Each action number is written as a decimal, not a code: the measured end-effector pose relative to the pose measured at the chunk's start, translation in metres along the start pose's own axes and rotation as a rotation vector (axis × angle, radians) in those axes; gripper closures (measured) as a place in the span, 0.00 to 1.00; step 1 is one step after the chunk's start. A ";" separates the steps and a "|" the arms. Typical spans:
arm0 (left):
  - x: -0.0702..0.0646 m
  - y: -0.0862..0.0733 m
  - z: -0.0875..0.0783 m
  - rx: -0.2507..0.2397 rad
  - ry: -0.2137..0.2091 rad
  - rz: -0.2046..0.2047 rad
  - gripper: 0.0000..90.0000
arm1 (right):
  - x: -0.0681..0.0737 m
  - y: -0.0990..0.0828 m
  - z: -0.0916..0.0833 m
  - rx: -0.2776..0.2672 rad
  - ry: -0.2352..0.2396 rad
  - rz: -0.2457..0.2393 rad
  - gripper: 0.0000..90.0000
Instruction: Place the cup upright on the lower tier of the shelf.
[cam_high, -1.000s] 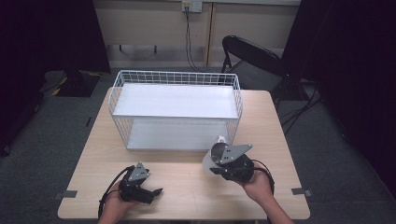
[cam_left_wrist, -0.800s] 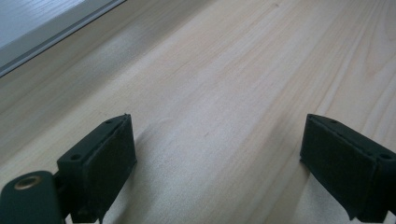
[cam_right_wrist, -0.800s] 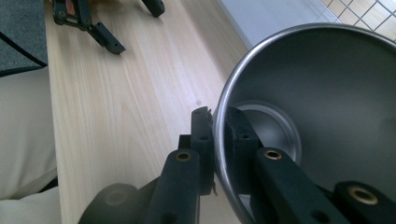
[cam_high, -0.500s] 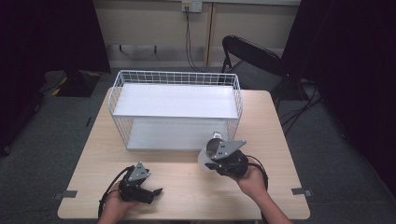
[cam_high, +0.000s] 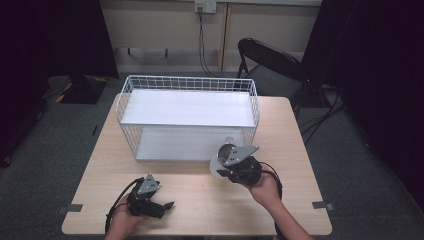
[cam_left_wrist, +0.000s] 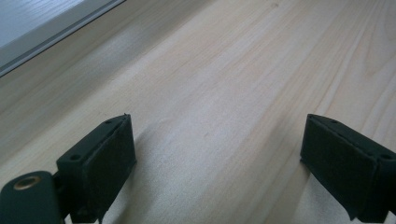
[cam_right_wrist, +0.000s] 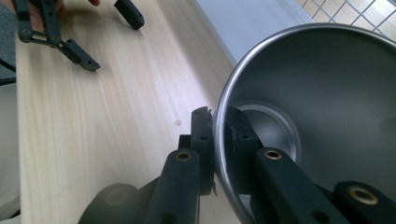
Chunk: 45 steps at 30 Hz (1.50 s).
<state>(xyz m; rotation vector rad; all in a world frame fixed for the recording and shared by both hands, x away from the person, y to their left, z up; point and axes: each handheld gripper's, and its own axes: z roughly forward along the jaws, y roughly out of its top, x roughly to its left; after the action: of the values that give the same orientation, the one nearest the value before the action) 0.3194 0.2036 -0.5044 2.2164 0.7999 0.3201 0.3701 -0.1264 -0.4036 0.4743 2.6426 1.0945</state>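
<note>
the table (cam_high: 300, 150) is seen from above with a white wire rack (cam_high: 187, 117) set across its far half, one shelf on top and a lower shelf open toward the person. near the front edge the left gripper (cam_high: 162, 206) is rested low over bare wood; in the left gripper view its pads (cam_left_wrist: 109, 156) are spread wide with nothing between them. the right gripper (cam_right_wrist: 218, 126) is clamped on the rim of a steel cup (cam_right_wrist: 317, 107), one jaw inside the wall and one outside, the cup being held on its side with its mouth toward the camera. in the high view the cup (cam_high: 219, 161) is carried just in front of the rack's lower right opening, close to the wire but apparently not yet inside.

compared with a second ago, the right gripper (cam_high: 224, 170) and cup have been brought leftward and a little nearer the rack's mouth, while the left gripper has been kept where it was. the carry is judged to be nearly finished: placing on the lower shelf seems to be the step in hand, and the cup would need to be righted and passed under the upper shelf without the rim being knocked on the wire
</note>
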 end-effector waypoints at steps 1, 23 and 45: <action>0.000 0.000 0.000 0.000 0.000 0.000 0.11 | 0.000 0.001 0.001 -0.002 -0.002 0.000 0.93; 0.000 0.000 0.000 0.000 -0.001 0.001 0.10 | -0.015 0.005 0.004 -0.012 -0.039 -0.002 0.93; 0.000 0.000 0.000 0.000 -0.001 0.001 0.10 | -0.023 0.009 0.016 -0.007 -0.089 -0.020 0.93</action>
<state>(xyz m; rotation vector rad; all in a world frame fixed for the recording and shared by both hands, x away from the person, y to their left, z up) 0.3195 0.2036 -0.5044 2.2165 0.7979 0.3192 0.3982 -0.1188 -0.4062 0.4822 2.5595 1.0516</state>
